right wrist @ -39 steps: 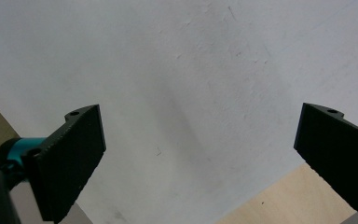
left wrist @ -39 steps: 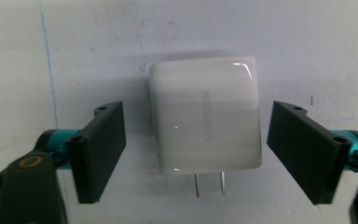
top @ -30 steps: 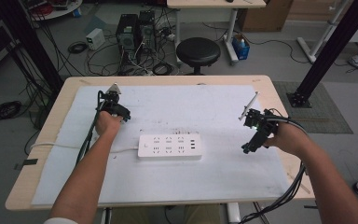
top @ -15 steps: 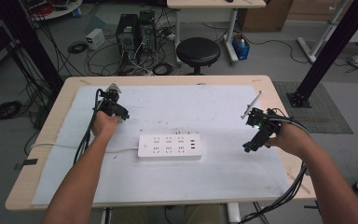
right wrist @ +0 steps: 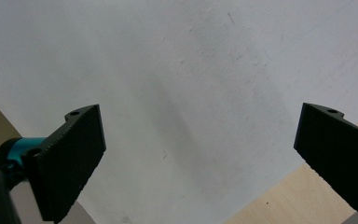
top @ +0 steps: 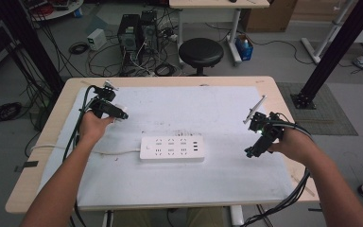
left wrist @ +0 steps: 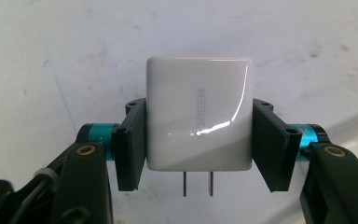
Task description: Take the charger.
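A white wall charger (left wrist: 199, 119) with two flat prongs pointing toward the camera sits between the jaws of my left gripper (left wrist: 199, 140), which is shut on its sides. In the high view that left gripper (top: 116, 112) hovers over the white mat at the table's left, behind a white power strip (top: 171, 148) lying flat at the centre. My right gripper (top: 251, 150) is at the table's right side, well apart from the strip. In the right gripper view its jaws (right wrist: 200, 144) stand wide open over bare mat with nothing between them.
The white mat (top: 189, 109) covers most of the wooden table (top: 283, 101). The strip's cord (top: 113, 152) runs left, under my left forearm. Cables trail from both grippers. On the floor beyond the table are a black stool (top: 201, 52), computer cases (top: 137, 30) and loose cables.
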Tool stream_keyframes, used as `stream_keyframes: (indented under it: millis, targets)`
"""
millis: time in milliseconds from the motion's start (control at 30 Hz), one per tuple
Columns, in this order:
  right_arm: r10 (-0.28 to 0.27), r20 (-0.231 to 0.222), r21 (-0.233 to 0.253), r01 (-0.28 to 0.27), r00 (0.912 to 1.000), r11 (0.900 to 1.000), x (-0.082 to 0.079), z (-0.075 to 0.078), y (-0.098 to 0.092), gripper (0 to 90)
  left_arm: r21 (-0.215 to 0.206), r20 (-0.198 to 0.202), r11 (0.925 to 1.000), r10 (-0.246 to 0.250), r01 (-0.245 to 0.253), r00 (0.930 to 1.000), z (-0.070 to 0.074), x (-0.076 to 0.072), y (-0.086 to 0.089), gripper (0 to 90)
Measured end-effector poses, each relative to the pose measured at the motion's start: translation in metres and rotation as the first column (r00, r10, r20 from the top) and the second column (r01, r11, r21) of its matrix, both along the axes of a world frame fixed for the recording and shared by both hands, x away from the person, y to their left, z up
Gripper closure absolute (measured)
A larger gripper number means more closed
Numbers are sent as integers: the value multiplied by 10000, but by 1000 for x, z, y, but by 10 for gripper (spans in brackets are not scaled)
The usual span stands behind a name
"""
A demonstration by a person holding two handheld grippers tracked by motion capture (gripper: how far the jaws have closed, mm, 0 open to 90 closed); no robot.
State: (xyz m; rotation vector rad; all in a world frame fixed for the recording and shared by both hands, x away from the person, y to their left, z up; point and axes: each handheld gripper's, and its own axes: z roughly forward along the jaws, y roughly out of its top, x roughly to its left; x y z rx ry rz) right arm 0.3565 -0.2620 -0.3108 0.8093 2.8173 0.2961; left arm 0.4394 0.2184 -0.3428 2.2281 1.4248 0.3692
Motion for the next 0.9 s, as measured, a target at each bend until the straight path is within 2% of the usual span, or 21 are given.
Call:
stream_keyframes:
  millis: [100, 200, 300, 433, 467, 500, 533, 567, 600, 700, 867, 900]
  targets:
    - [42, 63, 75, -42, 10000, 10000, -3, 1, 1, 13, -245, 232, 9961, -838, 843, 9962, 9, -13, -1, 425]
    - [59, 149, 196, -62, 9999, 9998, -6, 2, -1, 13, -625, 532, 9869, -1454, 1486, 9879, 18, -24, 0, 425]
    - [125, 217, 229, -130, 9997, 9997, -7, 3, -1, 13, -777, 888, 9743, -2044, 2114, 9749, 25, -34, -1, 425]
    - [84, 365, 307, -95, 9993, 9995, -11, 5, 1, 13, -846, 1193, 9616, -2505, 2613, 9607, 31, -45, 1, 425]
    - [153, 436, 338, -167, 9989, 9993, -12, 6, 1, 13, -789, 1246, 9583, -2638, 2746, 9565, 33, -47, 2, 425]
    - [75, 462, 300, -89, 9989, 9995, -13, 6, 1, 13, -759, 1374, 9506, -2889, 3009, 9475, 36, -52, 2, 425]
    - [70, 524, 342, -88, 9986, 9994, -12, 6, 1, 13, -667, 1405, 9456, -3070, 3184, 9413, 37, -55, 2, 425]
    - [70, 524, 342, -88, 9986, 9994, -12, 6, 1, 13, -667, 1405, 9456, -3070, 3184, 9413, 37, -55, 2, 425]
    - [-13, 532, 318, -4, 9986, 9995, -12, 6, 0, 13, -609, 1446, 9407, -3225, 3337, 9355, 38, -57, 2, 425]
    - [-11, 464, 487, -11, 9989, 9988, -12, 5, -1, 13, -316, 1617, 9217, -3770, 3867, 9120, 40, -63, -1, 425]
    - [-44, 480, 401, 24, 9988, 9992, -9, 2, 0, 13, -126, 1590, 9004, -4276, 4349, 8899, 44, -68, -5, 425]
    - [-44, 480, 401, 24, 9988, 9992, -9, 2, 0, 13, -126, 1590, 9004, -4276, 4349, 8899, 44, -68, -5, 425]
